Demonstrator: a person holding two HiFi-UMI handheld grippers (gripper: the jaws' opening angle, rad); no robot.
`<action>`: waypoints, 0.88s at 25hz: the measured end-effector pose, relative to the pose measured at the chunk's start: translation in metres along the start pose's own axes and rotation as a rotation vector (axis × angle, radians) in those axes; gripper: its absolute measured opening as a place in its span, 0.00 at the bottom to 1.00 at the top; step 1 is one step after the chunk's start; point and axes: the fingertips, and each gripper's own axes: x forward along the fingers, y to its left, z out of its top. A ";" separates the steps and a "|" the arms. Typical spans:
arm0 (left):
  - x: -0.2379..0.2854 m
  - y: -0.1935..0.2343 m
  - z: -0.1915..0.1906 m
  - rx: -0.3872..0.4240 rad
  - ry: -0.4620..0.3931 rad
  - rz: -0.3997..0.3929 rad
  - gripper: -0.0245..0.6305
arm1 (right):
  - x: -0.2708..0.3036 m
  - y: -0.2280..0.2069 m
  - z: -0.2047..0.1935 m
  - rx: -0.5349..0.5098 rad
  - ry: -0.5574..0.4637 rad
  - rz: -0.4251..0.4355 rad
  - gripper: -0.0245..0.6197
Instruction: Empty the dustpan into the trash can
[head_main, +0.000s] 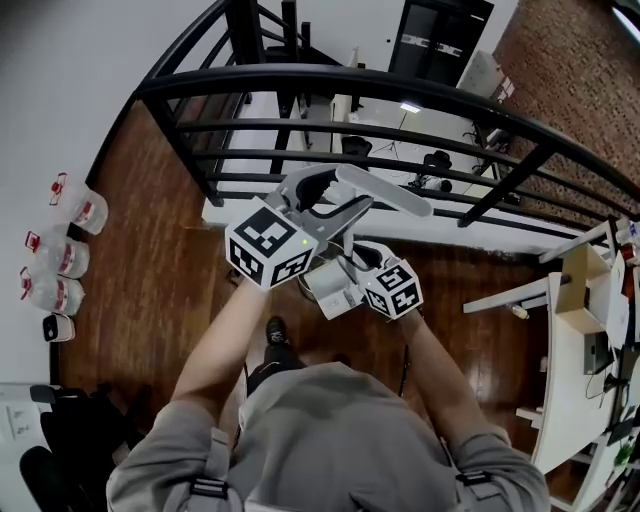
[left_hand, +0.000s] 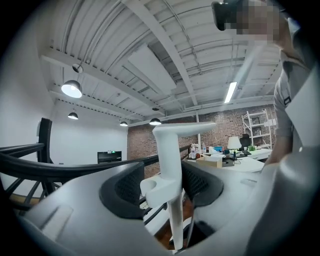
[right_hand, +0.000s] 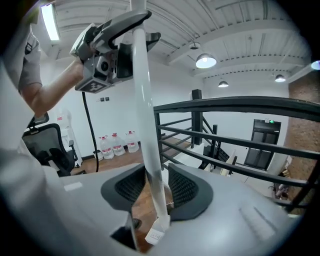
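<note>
The left gripper (left_hand: 161, 187) clamps the clip section of the dustpan's white plastic long handle (left_hand: 170, 150), raised before the black metal railing (head_main: 400, 90); lower down, the right gripper (right_hand: 156, 188) has its jaws slack around the same handle, a gap beside one pad

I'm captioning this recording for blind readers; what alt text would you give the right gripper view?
A white pole stands upright, loose between the right gripper's two dark pads, while the left gripper holds it higher up. Behind are a black railing, water jugs and an office chair.
</note>
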 end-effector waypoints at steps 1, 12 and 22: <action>0.002 -0.009 -0.001 0.008 0.007 0.003 0.38 | -0.012 0.001 0.000 0.001 -0.012 0.004 0.26; 0.027 -0.080 -0.009 0.038 0.039 -0.076 0.37 | -0.094 0.020 0.084 -0.099 -0.220 -0.072 0.23; 0.008 -0.099 0.002 0.021 -0.053 -0.193 0.47 | -0.157 0.001 0.094 -0.010 -0.320 -0.290 0.17</action>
